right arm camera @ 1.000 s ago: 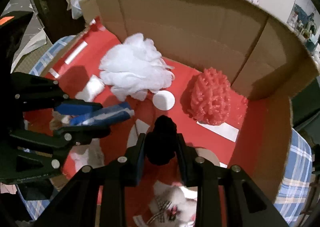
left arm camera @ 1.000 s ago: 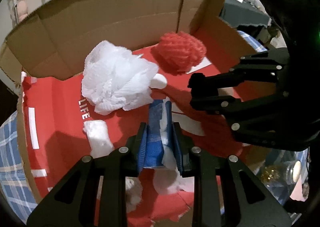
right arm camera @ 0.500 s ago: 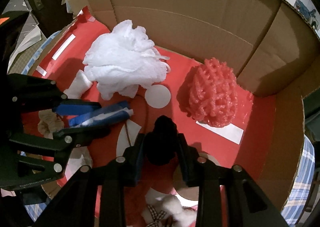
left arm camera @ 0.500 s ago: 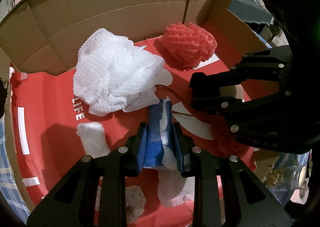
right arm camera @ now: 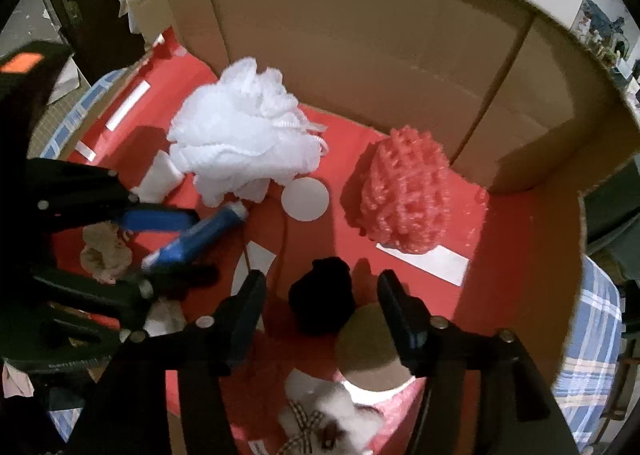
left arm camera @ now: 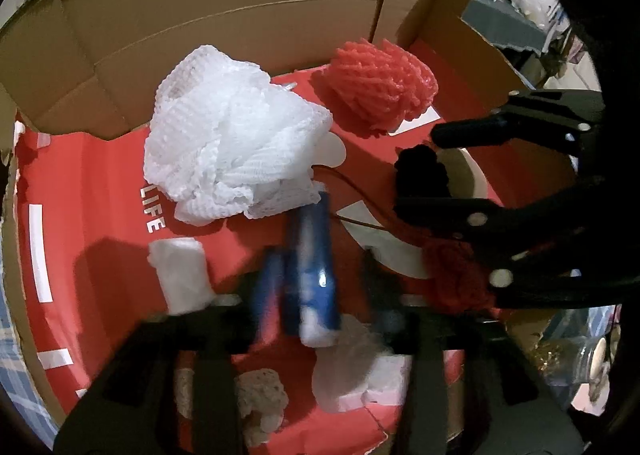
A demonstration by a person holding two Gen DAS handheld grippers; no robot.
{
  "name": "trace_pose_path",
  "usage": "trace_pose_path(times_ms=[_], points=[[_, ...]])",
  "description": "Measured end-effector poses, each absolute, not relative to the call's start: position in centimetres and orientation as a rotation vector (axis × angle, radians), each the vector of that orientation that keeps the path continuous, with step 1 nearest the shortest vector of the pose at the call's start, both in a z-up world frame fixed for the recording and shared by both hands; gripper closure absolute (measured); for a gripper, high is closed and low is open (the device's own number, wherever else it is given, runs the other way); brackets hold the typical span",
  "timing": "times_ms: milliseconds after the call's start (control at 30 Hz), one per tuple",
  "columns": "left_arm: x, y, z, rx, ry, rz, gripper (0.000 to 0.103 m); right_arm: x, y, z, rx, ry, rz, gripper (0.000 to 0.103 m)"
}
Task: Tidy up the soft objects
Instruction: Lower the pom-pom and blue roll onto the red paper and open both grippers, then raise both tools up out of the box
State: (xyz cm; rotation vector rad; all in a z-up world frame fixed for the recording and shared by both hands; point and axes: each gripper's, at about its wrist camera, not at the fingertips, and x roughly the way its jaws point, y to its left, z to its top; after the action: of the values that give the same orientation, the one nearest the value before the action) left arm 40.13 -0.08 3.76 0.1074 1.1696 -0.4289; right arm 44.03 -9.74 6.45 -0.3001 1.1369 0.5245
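Both grippers hang over an open cardboard box (left arm camera: 224,15) with a red floor. My left gripper (left arm camera: 316,275) is open; a blue and white soft roll (left arm camera: 314,263) lies loose between its blurred fingers, also seen in the right wrist view (right arm camera: 196,235). My right gripper (right arm camera: 322,295) is open, and a black fuzzy ball (right arm camera: 322,305) sits free between its fingers; the ball also shows in the left wrist view (left arm camera: 420,171). A white mesh pouf (left arm camera: 232,143) and a red mesh pouf (left arm camera: 380,87) rest on the box floor beyond them.
Small white pads (left arm camera: 180,275) and a beige lump (left arm camera: 260,403) lie on the red floor. A white disc (right arm camera: 305,199), a brown cardboard disc (right arm camera: 370,351) and a small plush with a checked bow (right arm camera: 320,419) lie near me. Box walls (right arm camera: 400,55) rise behind. A blue checked cloth (right arm camera: 592,355) lies outside.
Both grippers have opened. The left has let go of the blue and white roll and the right has let go of the black ball; both objects now lie in the box.
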Motion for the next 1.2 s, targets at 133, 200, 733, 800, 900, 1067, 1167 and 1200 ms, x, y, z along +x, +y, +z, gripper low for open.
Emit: trace_pose_path(times_ms=[133,200,733,800,900,1067,1167,1200], points=[[39.8,0.1,4.3,0.105,1.133,-0.424,0.039,43.2,-11.0,8.1,-0.285,1.106,0.506,0.036],[39.7,0.4,4.5,0.080,1.136,-0.423,0.039,42.3,-11.8,9.3,-0.288,1.075,0.485,0.030],[30.5,2.9,11.4,-0.008,0.936,-0.379,0.026,31.1,-15.8,15.6,-0.157,0.855,0.331,0.000],[28.9,3.1,11.6,0.010,0.912,-0.333,0.026,29.7,-15.7,15.2,-0.166,0.836,0.289,0.000],[27.3,3.4,11.6,0.027,0.898,-0.310,0.026,28.9,-15.7,14.1,-0.140,0.858,0.278,0.000],[26.1,4.4,10.5,-0.002,0.914,-0.270,0.026,28.7,-15.4,11.8,-0.153,0.894,0.211,0.000],[25.6,4.7,9.9,0.005,0.909,-0.238,0.026,28.7,-15.2,10.9,-0.150,0.899,0.197,0.000],[25.5,4.8,9.7,0.009,0.900,-0.225,0.026,28.8,-15.2,10.7,-0.147,0.897,0.193,0.000]])
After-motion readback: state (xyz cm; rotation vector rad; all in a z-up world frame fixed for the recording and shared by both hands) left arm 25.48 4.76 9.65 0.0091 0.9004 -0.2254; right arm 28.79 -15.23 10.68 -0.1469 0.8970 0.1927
